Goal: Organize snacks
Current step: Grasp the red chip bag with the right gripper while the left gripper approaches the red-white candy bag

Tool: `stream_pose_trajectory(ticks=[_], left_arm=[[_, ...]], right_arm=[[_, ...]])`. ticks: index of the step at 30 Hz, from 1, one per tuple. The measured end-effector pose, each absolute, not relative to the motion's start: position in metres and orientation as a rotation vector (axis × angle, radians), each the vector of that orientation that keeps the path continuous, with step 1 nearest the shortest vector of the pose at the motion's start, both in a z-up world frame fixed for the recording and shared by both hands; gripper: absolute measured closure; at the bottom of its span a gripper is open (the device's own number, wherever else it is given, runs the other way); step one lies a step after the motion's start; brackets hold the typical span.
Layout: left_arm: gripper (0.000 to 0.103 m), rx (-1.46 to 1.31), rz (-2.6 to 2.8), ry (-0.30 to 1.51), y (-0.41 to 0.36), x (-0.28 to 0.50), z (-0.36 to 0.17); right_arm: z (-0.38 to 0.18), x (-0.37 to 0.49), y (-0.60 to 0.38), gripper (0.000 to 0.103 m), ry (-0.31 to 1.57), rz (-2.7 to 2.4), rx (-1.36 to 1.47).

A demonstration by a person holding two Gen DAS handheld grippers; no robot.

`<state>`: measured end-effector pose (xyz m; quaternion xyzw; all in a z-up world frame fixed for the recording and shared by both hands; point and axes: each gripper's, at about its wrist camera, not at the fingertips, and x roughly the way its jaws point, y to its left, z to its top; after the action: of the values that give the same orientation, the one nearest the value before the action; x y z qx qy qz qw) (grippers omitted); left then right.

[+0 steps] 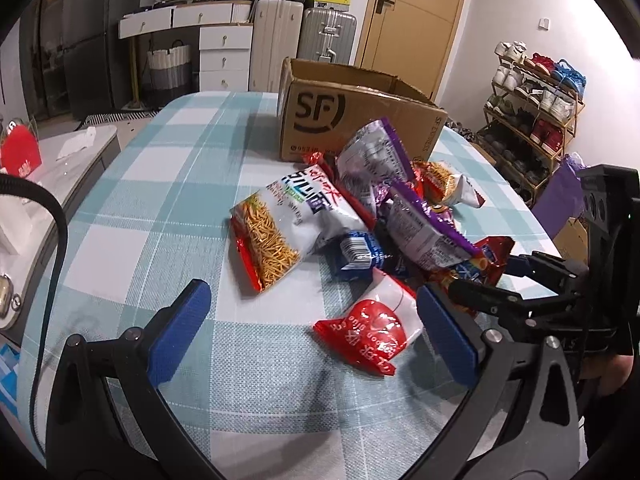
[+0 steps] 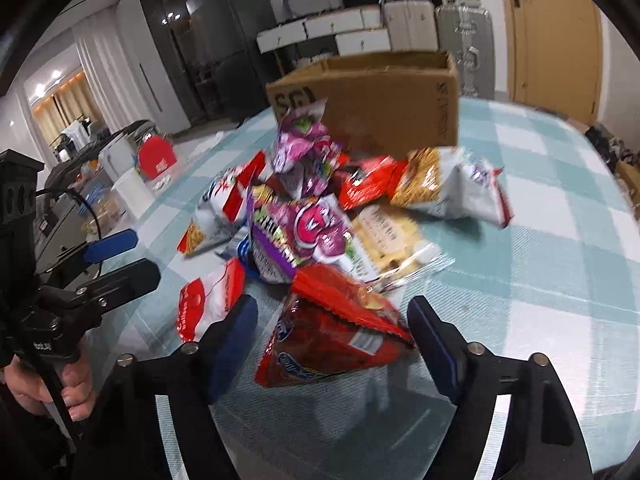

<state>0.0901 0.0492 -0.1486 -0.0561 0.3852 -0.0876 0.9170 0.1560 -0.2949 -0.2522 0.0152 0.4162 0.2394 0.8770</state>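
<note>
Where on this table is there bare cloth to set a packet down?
Free: the checked cloth left of the noodle bag, and right of the pile in the right wrist view. Crowded: the snack pile against the cardboard box.

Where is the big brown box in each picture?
Left wrist view: the cardboard box stands at top centre, behind the snack pile, its SF logo facing the camera.
Right wrist view: the box is at top centre again, behind the pile, its logo partly hidden.
Shared landmark: the checked tablecloth.
</note>
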Motion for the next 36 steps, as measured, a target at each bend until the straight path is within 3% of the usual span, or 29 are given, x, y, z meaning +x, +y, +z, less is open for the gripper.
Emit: stream_pose_trajectory(ticks=[16,36], left_arm=[[0.001,-0.132,-0.181,0.824,0.048,0.102,-0.162],[0.001,-0.138,-0.302,0.932,0.028,0.108,-0.173]], right_arm=[[-0.259,0.147,-0.299,0.045,0.895,0.489,0.071],[-0.239,0.098,-0.342,0.050,0.810,0.451,0.140]])
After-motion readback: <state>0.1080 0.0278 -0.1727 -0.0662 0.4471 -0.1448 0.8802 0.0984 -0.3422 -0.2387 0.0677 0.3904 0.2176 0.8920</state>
